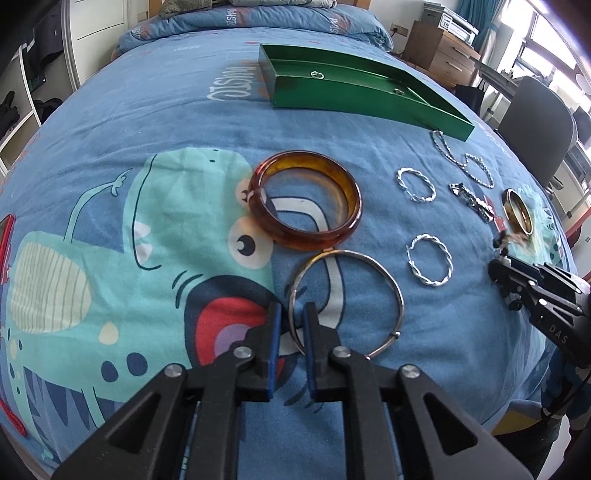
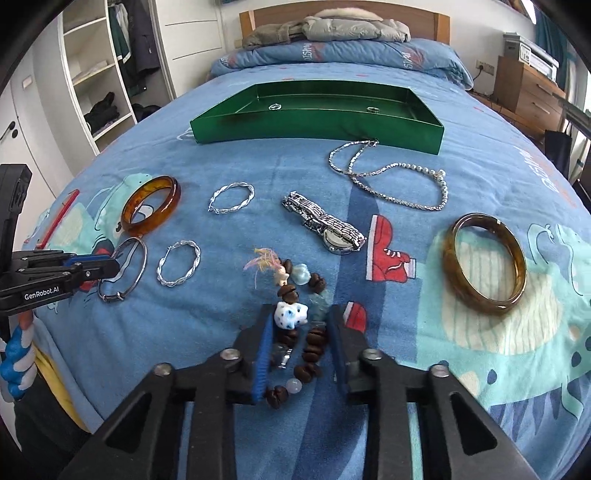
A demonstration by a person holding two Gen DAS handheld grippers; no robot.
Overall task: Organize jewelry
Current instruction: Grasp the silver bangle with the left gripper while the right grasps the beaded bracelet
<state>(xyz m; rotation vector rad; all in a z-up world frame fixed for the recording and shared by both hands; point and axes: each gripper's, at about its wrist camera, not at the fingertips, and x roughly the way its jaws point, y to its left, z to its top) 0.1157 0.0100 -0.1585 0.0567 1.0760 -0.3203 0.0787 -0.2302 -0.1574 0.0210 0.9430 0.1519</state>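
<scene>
Nearest the left wrist camera: left gripper (image 1: pixel 293 314), fingers drawn close together with the rim of a thin silver bangle (image 1: pixel 384 280) standing between the blue pads; whether the pads press the wire cannot be told. The bangle lies flat on the blue cartoon-print bedspread (image 1: pixel 147 122).

Nearest the right wrist camera: right gripper (image 2: pixel 301 317), fingers narrowed around a beaded bracelet (image 2: pixel 314 347) of brown beads, pale stones and a white blue-spotted charm. The left pad touches the charm; the right pad sits just beside the beads.

Middle ground, on the bedspread:
- amber bangle (image 1: pixel 306 199), just beyond the silver bangle;
- two twisted silver hoop earrings, one nearer (image 1: pixel 430 260), one farther (image 1: pixel 416 184);
- silver wristwatch (image 2: pixel 325 225), lying on its side;
- brown-and-gold bangle (image 2: pixel 485 262), well to the right of the beaded bracelet;
- silver chain necklaces (image 2: pixel 388 173), tangled loosely, one end touching the tray's front wall.

Far ground: green tray (image 2: pixel 317 129), shallow and rectangular, holding two small rings, one left (image 2: pixel 274 107), one right (image 2: pixel 373 109), well apart.

Beyond: folded quilt (image 2: pixel 332 51) and grey jacket (image 2: pixel 332 27) at the headboard.
</scene>
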